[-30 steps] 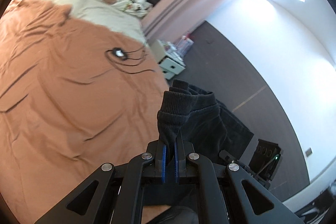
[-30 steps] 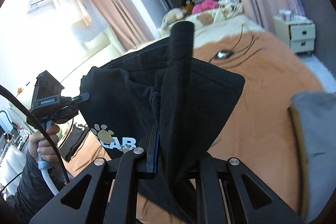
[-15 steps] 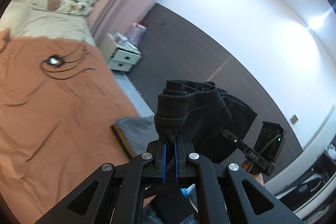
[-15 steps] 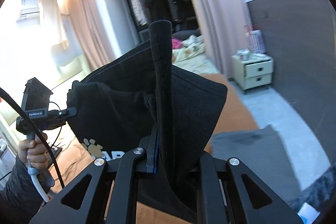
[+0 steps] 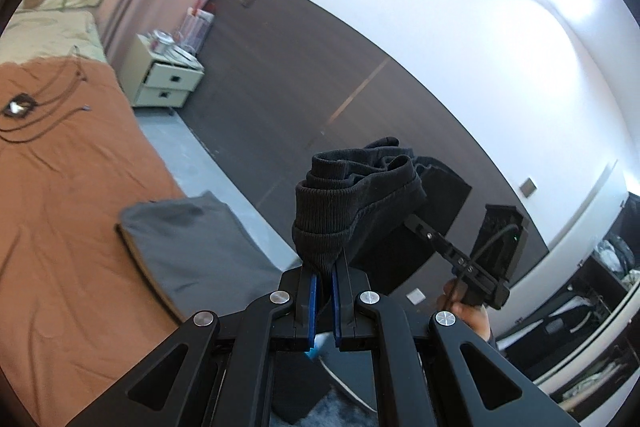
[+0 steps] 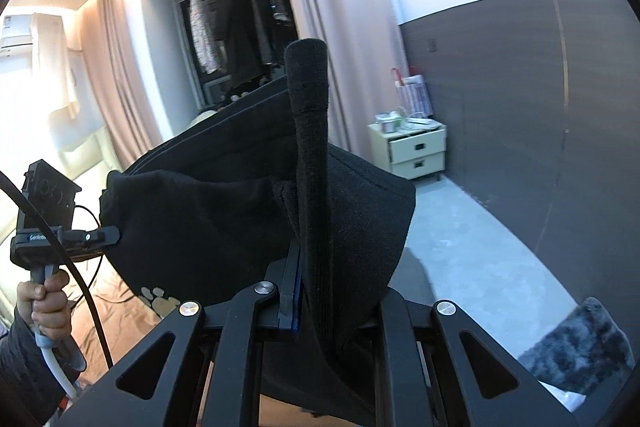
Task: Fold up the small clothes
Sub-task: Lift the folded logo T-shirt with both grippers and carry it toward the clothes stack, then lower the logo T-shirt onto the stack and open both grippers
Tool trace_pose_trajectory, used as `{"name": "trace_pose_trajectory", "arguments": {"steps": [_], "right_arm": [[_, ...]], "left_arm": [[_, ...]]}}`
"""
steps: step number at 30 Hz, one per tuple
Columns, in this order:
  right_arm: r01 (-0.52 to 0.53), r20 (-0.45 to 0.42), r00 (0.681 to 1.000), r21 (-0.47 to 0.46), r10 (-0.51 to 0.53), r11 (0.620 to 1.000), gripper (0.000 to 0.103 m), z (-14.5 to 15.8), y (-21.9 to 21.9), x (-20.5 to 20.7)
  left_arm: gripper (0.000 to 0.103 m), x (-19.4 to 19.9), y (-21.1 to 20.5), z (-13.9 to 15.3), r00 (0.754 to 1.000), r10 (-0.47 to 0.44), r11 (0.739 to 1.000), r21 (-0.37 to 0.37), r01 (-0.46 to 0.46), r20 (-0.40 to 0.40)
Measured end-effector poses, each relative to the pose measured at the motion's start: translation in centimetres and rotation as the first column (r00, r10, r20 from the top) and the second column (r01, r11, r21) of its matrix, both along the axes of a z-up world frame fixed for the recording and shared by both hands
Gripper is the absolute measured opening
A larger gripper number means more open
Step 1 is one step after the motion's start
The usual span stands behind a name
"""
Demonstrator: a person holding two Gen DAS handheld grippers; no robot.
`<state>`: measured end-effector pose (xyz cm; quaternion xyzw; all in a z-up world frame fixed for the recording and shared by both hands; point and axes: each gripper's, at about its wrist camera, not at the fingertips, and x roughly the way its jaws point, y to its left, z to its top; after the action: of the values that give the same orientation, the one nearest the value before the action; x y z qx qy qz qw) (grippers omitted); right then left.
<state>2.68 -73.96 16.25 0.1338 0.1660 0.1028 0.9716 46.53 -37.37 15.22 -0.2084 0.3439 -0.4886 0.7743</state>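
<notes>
A bed [image 5: 60,227] is covered by a rust-brown sheet [image 5: 80,287]. A folded grey garment [image 5: 192,247] is laid at its edge, and a small device with dark cables [image 5: 20,107] further up.

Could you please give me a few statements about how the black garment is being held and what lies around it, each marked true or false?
1. Both grippers are shut on the black garment. True: the left gripper pinches its ribbed edge, and the right gripper clamps another ribbed band.
2. The garment lies flat on the orange bedsheet. False: it hangs in the air between the two grippers.
3. A folded grey garment rests at the edge of the bed. True.
4. The cream nightstand has three drawers. False: two drawers show.
5. The black garment is plain, with no print. False: a pale paw print shows near its lower edge.
</notes>
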Motion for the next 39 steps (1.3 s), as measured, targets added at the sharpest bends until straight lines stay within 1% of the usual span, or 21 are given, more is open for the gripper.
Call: {"name": "trace_pose_trajectory", "arguments": {"steps": [5, 6, 8, 13, 20, 24, 30, 31, 33, 35, 36, 38, 39], "right_arm": [[0.042, -0.033, 0.999, 0.009, -0.042, 0.999, 0.009, -0.2, 0.9, -0.6], [0.047, -0.041, 0.998, 0.011, -0.047, 0.999, 0.009, -0.3, 1.0, -0.1], [0.058, -0.054, 0.997, 0.014, -0.057, 0.998, 0.009, -0.4, 1.6, 0.1], [0.078, -0.089, 0.993, 0.009, -0.077, 0.997, 0.009, -1.0, 2.8, 1.5], [0.069, -0.128, 0.990, 0.023, -0.066, 0.997, 0.009, -1.9, 5.9, 5.5], [0.060, -0.172, 0.983, 0.019, -0.056, 0.998, 0.009, -2.5, 7.6, 8.6], [0.031, -0.227, 0.973, -0.011, -0.032, 0.999, 0.009, -2.8, 11.2, 13.5], [0.028, -0.231, 0.973, -0.011, -0.030, 1.000, 0.009, -2.9, 11.0, 13.2], [0.017, -0.245, 0.969, -0.012, -0.020, 1.000, 0.009, -3.1, 11.4, 14.3], [0.011, -0.263, 0.965, -0.015, -0.014, 1.000, 0.009, -2.9, 11.4, 16.1], [0.010, -0.271, 0.962, -0.019, -0.015, 1.000, 0.009, -3.2, 10.5, 15.7], [0.008, -0.291, 0.956, -0.018, -0.013, 1.000, 0.009, -3.7, 10.6, 16.4], [0.009, -0.302, 0.953, -0.015, -0.013, 1.000, 0.009, -4.1, 9.5, 16.0]], "left_arm": [[0.005, -0.3, -2.8, -0.9, 0.998, -0.054, 0.999, -0.003, 0.054, -0.032], [0.005, -0.2, -3.2, -1.3, 0.997, -0.062, 0.998, -0.007, 0.061, -0.047], [0.005, -0.1, -4.0, -1.7, 0.997, -0.064, 0.998, 0.006, 0.065, -0.042], [0.005, 2.2, -4.7, -3.2, 0.996, -0.042, 0.999, 0.017, 0.044, -0.080], [0.005, 6.1, -4.8, -5.4, 0.994, 0.003, 0.999, 0.044, 0.002, -0.111], [0.005, 9.3, -4.8, -7.8, 0.988, 0.031, 0.997, 0.070, -0.021, -0.148], [0.005, 14.1, -4.1, -12.4, 0.974, 0.080, 0.993, 0.097, -0.061, -0.214], [0.005, 14.8, -4.1, -12.8, 0.971, 0.087, 0.993, 0.102, -0.066, -0.221], [0.005, 16.2, -4.0, -14.2, 0.965, 0.099, 0.991, 0.113, -0.074, -0.242], [0.005, 17.3, -4.0, -15.2, 0.960, 0.105, 0.990, 0.122, -0.076, -0.259], [0.005, 17.7, -4.1, -15.7, 0.959, 0.107, 0.989, 0.127, -0.076, -0.264], [0.005, 18.9, -4.3, -17.1, 0.954, 0.114, 0.987, 0.139, -0.077, -0.278], [0.005, 19.2, -4.4, -17.5, 0.952, 0.115, 0.987, 0.140, -0.077, -0.284]]}}
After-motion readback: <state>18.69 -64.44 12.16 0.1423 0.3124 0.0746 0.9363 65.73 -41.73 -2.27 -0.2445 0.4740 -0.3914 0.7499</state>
